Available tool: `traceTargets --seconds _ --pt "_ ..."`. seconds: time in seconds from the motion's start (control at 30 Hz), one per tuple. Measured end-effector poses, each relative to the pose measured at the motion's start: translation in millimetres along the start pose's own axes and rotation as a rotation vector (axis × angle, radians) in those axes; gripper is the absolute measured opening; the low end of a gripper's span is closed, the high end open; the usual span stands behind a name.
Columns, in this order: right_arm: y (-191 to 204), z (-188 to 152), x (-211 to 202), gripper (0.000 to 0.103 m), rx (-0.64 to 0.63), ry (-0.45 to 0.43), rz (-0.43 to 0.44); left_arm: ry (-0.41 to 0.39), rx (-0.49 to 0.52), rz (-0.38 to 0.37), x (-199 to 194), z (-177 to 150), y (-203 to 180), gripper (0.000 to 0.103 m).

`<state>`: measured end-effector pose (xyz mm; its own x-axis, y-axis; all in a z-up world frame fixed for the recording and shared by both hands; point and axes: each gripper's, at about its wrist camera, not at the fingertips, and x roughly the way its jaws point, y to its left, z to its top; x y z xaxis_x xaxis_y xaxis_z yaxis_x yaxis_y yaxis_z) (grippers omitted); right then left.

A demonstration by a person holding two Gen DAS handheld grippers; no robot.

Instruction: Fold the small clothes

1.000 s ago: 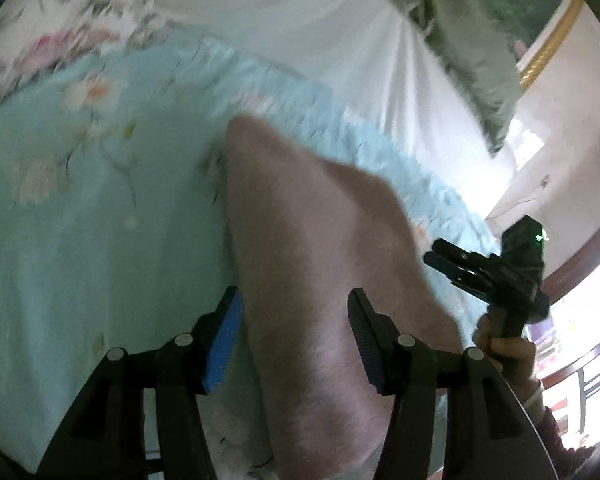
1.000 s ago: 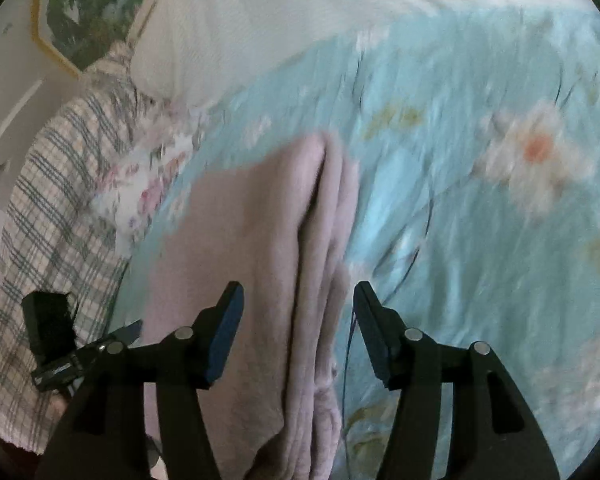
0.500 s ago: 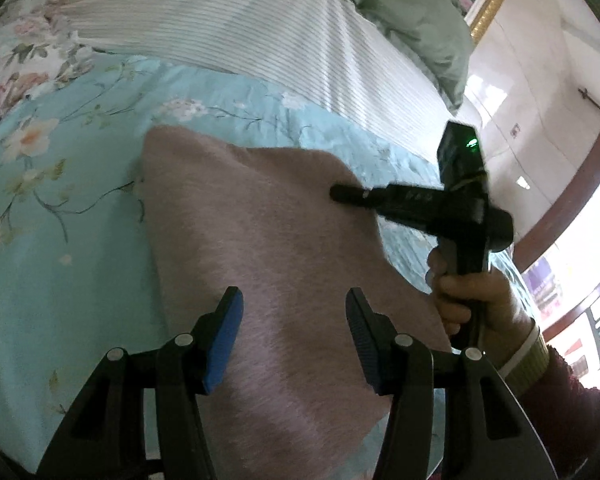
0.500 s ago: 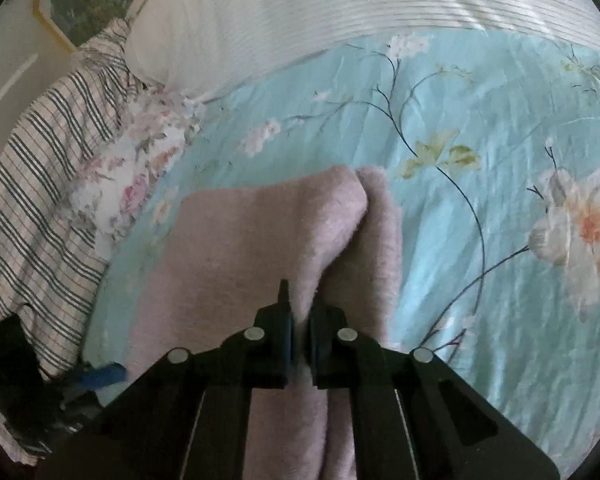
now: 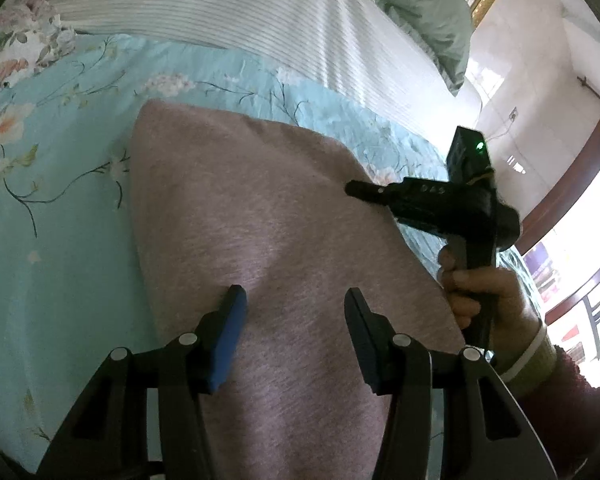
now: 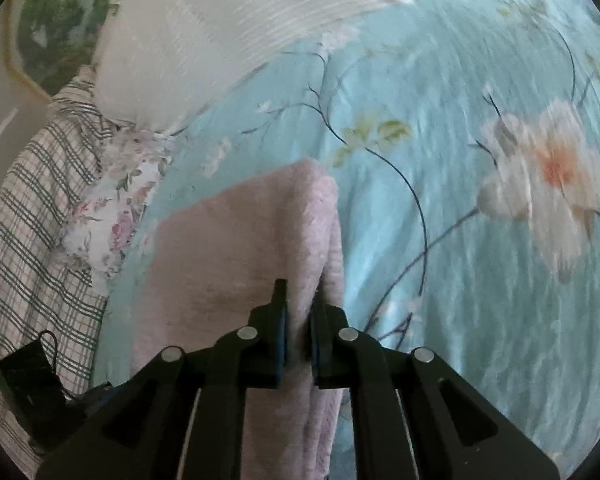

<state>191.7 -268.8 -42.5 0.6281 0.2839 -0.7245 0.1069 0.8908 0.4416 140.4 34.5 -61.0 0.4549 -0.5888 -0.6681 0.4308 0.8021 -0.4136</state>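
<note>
Fleecy pink cloth [image 5: 260, 216], folded at least once, lay on the turquoise floral bedspread [image 5: 60, 240]. I judged it light, soft and limp, not slippery; it would sag wherever it was unsupported, so an edge or corner where the layers stack looked the best place to pinch.

From my left wrist camera, the left gripper [image 5: 292, 320] hung over the cloth's near half with its fingers apart, nothing clamped; the cloth filled the gap behind them. At three o'clock in that view I saw the right gripper [image 5: 356, 190] from the side, held by a hand [image 5: 484, 296], its tip on the cloth's right edge.

My right wrist camera showed what that side view could not: the right gripper [image 6: 298, 320] pinching the thick rolled fold [image 6: 320, 240], its jaws easing open slightly yet the pads touching fabric. At nine o'clock sat a checked cloth [image 6: 32, 220], unseen from the left.
</note>
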Motion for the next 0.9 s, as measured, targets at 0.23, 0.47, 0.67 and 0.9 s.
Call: traceTargets --seconds 0.23,0.47,0.67,0.9 --pt "52.8 17.4 -40.6 0.015 -0.106 -0.101 -0.025 -0.05 -0.062 0.112 -0.9 46.3 15.2 0.052" --pt "52.8 31.5 28.8 0.013 -0.12 0.029 -0.175 0.067 -0.099 0.271 56.4 74.6 48.7 0.05" --pt "23.3 28.6 31.5 0.006 -0.047 0.017 -0.14 0.057 -0.012 0.321 49.2 71.4 35.9 0.047" --pt "54.6 -20.2 -43.9 0.007 -0.116 -0.036 -0.01 -0.072 -0.022 0.078 -34.1 15.0 3.0 0.044"
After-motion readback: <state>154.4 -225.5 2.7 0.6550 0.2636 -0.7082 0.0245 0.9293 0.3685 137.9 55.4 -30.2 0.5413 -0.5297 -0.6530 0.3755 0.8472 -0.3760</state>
